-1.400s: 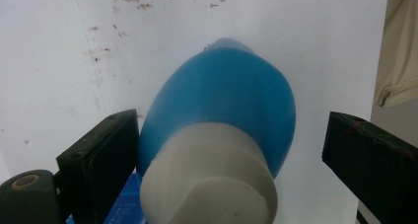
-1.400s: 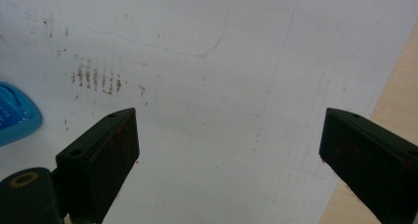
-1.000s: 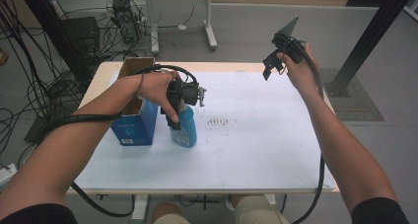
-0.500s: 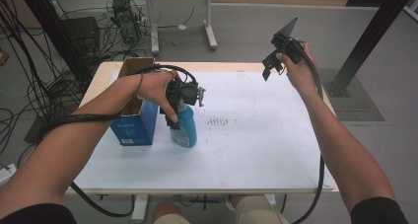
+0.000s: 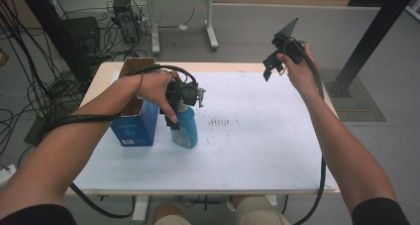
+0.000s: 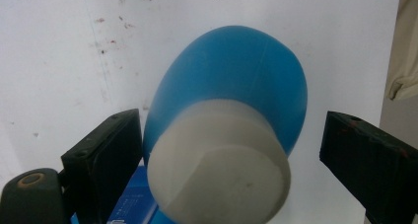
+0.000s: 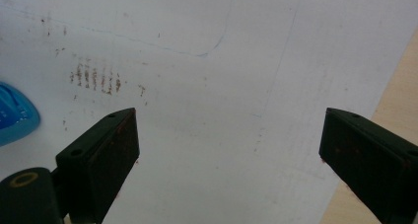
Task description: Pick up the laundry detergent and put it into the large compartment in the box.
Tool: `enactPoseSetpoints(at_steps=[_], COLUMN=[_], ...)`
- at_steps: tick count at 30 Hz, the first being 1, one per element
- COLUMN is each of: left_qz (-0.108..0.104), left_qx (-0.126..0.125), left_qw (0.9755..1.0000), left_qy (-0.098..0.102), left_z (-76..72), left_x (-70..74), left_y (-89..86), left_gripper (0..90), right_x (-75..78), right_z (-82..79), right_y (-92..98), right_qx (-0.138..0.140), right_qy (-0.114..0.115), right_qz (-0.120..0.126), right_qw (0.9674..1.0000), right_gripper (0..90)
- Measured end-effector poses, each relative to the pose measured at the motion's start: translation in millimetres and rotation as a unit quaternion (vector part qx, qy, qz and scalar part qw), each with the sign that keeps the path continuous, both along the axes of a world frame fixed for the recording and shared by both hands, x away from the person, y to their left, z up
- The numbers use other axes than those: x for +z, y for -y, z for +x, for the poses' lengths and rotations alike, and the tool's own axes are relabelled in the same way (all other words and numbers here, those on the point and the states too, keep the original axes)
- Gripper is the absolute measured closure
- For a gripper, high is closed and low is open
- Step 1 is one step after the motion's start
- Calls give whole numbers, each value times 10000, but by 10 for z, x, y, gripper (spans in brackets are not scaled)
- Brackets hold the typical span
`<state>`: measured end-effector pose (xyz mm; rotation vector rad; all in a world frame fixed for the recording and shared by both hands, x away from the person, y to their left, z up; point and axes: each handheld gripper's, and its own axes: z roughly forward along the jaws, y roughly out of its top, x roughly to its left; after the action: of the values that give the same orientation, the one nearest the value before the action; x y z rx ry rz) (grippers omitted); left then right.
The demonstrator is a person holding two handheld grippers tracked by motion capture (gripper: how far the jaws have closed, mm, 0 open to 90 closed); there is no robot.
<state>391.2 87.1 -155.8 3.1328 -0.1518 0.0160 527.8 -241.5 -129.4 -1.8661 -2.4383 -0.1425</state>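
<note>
A blue bottle [image 5: 187,128] with a white cap [image 6: 222,169] stands upright on the white table sheet, just right of a blue box. My left gripper [image 5: 179,113] points down over its top, and in the left gripper view [image 6: 231,135] the cap and shoulder [image 6: 231,81] sit between the two jaws. The jaws have just been closing a little; the left one is close to the bottle, while a gap shows at the right one. My right gripper [image 5: 272,69] is held up over the far right of the table, open with nothing in it [image 7: 229,135].
An open-topped blue cardboard box [image 5: 132,128] stands to the left of the bottle. The white sheet [image 5: 267,150] carries a patch of brown marks [image 5: 220,121] near its middle. A table edge shows at the right [image 7: 399,81]. Cables and desk legs lie beyond the table.
</note>
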Motion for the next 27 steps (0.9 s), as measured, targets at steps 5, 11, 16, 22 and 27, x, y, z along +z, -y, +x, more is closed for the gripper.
enactPoseSetpoints(at_steps=[5, 11, 16, 22, 27], left_qz=[0, 42, 54, 61, 57], left_qx=[-8, -83, -143, -199, -222], left_qw=[10000, 9999, 9998, 9997, 9996], left_qy=[15, 75, 105, 152, 169], left_z=[0, -6, -16, -27, -28], left_x=[-17, -56, -82, -113, -134], left_y=[-8, 19, 34, 48, 56], left_gripper=[113, 132, 160, 206, 239], right_x=[0, 0, 0, -7, -9], right_z=[0, 1, 7, 11, 17], right_y=[-1, 3, 11, 14, 12], right_qx=[0, -10, -31, 1, -12], right_qy=[-1, -3, -10, 2, -8], right_qz=[-4, -4, -6, -3, -1], right_qw=[10000, 10000, 10000, 10000, 10000], right_gripper=[83, 83, 83, 83, 83])
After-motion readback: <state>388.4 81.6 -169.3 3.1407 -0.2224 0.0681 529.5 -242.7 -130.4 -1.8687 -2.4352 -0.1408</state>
